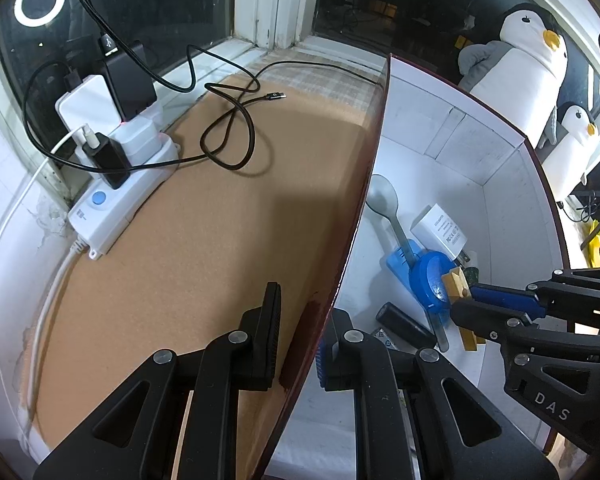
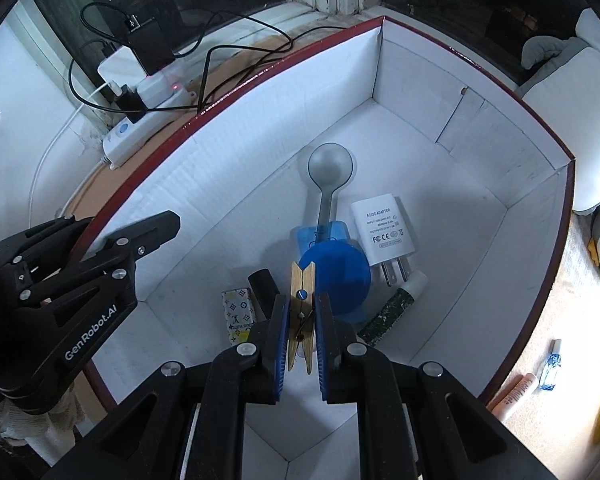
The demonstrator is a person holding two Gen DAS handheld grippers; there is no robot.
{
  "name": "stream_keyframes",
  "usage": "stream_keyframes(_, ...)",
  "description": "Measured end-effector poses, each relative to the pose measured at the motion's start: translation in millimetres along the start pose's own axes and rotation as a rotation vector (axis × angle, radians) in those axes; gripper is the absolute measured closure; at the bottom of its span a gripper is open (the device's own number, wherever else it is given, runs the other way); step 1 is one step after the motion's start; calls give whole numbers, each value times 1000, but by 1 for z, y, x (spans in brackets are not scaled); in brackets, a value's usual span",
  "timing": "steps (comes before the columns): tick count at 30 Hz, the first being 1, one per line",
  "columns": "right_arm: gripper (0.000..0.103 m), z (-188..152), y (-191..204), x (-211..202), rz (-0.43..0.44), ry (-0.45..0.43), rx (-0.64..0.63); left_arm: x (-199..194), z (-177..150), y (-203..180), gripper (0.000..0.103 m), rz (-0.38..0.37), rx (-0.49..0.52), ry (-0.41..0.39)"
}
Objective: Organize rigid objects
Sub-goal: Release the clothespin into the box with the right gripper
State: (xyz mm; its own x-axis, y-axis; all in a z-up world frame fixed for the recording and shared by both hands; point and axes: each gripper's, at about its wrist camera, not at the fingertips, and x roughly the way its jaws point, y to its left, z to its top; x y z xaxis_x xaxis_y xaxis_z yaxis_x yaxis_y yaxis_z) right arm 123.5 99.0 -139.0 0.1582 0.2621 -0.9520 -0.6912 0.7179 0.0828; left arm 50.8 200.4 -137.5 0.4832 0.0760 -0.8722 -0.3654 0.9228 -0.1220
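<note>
Window: dark glass panes (image 1: pixel 160 4), white painted frame (image 1: pixel 276 0)
Light: reflected white ring lamp (image 1: pixel 40 0)
Surface: brown cork mat (image 1: pixel 204 240)

Right gripper (image 2: pixel 301 332) reaches down inside the box (image 2: pixel 260 184), near its front wall. Blue-padded fingers (image 2: pixel 281 344) are clamped on a wooden clothespin (image 2: pixel 301 312), which stands upright between them, tip pointing away from the wrist. Left gripper (image 1: pixel 300 344) straddles the box's left wall, one finger outside, one inside; jaws parted around the wall, contact not clear. Both wrists angle forward and down.
</note>
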Motion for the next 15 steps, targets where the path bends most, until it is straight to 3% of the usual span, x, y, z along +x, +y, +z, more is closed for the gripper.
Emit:
stream_keyframes(9,91,0,1,2,-6,-3,-3,1,-1,1,90,1,1,1)
stream_keyframes(11,85,0,1,0,-5,-6,-3,2,-2,1,90,1,0,2)
stream_keyframes(13,72,0,2,-2,-4,-19,-4,3,-3,2,90,2,0,2)
stream_keyframes(15,70,0,2,-6,1,-28,-5,3,-3,2,90,3,1,2)
